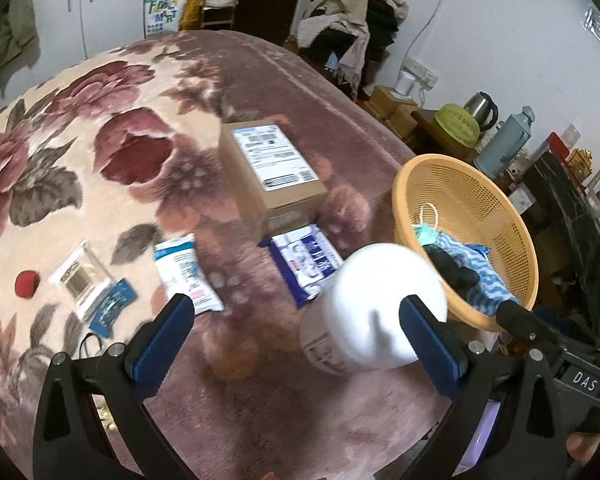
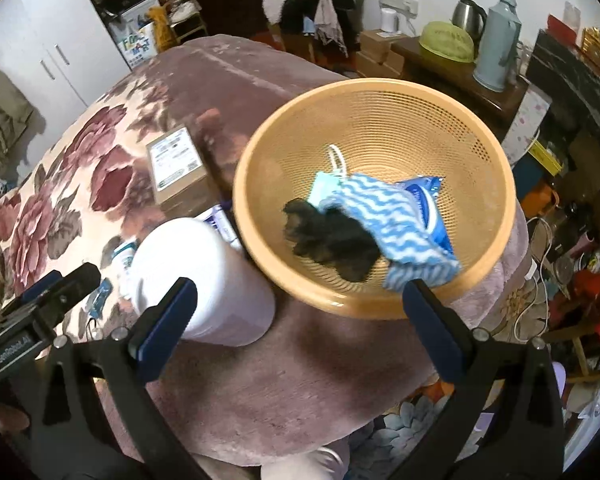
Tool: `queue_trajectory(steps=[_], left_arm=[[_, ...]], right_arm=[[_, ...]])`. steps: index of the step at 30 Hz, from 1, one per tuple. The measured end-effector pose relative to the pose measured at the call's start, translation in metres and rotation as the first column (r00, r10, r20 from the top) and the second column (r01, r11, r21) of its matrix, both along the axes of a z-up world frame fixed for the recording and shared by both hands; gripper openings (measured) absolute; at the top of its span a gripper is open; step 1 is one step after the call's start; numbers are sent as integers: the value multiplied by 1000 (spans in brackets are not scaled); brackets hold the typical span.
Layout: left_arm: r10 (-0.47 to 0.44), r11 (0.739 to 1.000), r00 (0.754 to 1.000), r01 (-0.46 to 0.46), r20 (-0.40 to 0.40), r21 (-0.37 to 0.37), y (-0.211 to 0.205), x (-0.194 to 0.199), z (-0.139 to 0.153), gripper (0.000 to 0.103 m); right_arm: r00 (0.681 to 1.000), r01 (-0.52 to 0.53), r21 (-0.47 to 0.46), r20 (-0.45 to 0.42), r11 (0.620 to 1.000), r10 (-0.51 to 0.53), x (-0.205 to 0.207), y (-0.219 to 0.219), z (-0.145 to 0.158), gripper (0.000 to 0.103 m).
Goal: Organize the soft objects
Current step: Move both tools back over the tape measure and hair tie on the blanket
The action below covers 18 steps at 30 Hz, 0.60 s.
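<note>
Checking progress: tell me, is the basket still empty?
No: the basket already holds a striped blue cloth, a dark bundle and a mask.

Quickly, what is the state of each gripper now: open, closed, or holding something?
Left gripper: open, holding nothing.
Right gripper: open, holding nothing.

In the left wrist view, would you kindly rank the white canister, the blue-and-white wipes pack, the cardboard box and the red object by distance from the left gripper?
From the left gripper:
1. White canister, just ahead, by the right finger.
2. Blue-and-white wipes pack, ahead, beyond the canister.
3. Cardboard box, farther ahead, centre.
4. Red object, far left; its rank against the box is too close to call.
</note>
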<state>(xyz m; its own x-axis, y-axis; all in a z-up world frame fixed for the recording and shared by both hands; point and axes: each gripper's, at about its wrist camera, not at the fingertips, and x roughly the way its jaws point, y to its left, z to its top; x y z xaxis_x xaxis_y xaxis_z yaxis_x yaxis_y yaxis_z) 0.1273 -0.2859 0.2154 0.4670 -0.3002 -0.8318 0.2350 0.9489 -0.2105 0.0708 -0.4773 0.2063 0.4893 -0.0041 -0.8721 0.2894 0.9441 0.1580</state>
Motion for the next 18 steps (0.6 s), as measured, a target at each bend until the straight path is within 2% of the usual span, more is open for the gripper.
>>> queue_trajectory(steps=[18], left_arm=[[84,996,996,-84,-27,-8,76,-18,-11,102]], right_arm=[[994,-105,-42,4,994,106,-2,72,10,103]])
